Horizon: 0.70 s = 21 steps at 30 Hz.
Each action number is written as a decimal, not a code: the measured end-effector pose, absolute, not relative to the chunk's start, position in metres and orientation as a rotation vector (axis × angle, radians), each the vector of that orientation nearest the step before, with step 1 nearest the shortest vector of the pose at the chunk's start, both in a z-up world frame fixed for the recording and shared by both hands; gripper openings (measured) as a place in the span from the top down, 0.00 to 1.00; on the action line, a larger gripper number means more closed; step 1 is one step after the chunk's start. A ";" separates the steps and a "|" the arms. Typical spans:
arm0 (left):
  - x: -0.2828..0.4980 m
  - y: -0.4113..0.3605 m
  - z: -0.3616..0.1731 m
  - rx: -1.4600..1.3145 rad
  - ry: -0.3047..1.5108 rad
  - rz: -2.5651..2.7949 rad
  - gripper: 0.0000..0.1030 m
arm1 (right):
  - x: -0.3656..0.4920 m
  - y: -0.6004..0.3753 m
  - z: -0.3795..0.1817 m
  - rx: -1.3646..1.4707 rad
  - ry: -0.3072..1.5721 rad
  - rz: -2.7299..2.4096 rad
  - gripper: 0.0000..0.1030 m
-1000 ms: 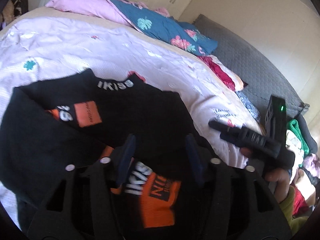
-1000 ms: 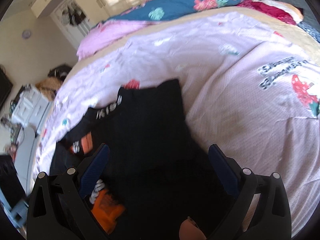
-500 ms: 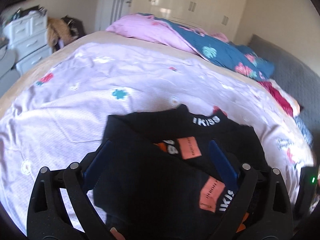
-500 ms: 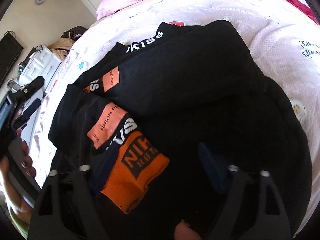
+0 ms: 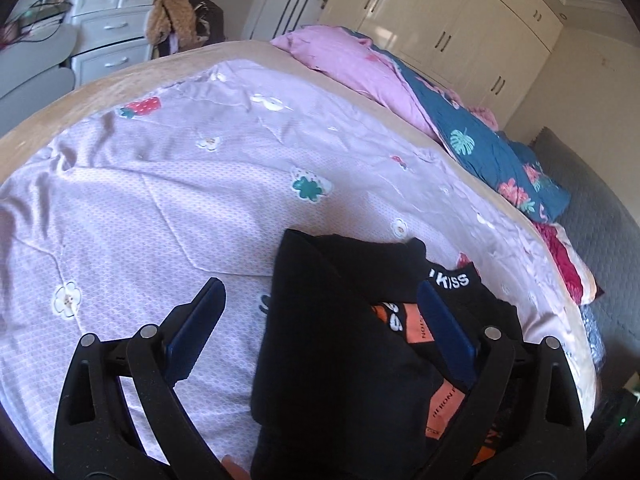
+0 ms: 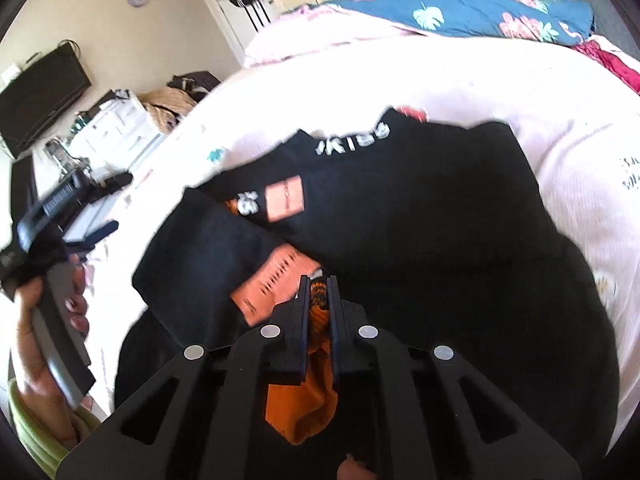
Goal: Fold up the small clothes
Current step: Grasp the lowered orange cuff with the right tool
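The black cotton sweatshirt with orange patches and white lettering (image 6: 420,216) lay partly folded on the lilac flower-printed bed sheet (image 5: 168,208). The right tongs (image 6: 319,296) were pinched narrow on the sweatshirt's orange ribbed cuff (image 6: 308,400), probably to draw that sleeve across the body. The left tongs (image 5: 320,332) gaped wide and held nothing above the sweatshirt's left edge; no containers showed.
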<state>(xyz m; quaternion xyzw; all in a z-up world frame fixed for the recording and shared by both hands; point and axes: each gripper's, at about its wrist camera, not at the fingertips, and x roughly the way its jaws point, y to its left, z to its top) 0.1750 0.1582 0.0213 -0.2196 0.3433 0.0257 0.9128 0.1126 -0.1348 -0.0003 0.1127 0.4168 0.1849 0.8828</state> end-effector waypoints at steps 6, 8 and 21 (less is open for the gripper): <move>0.175 0.172 0.019 -0.491 0.707 0.080 0.13 | 0.135 -0.138 0.051 0.247 0.751 0.449 0.93; 0.175 0.175 0.018 -0.496 0.707 0.085 0.13 | 0.142 -0.139 0.072 0.245 0.700 0.472 0.93; 0.185 0.166 0.005 -0.458 0.766 0.069 0.13 | 0.179 -0.169 0.077 0.174 0.617 0.361 0.93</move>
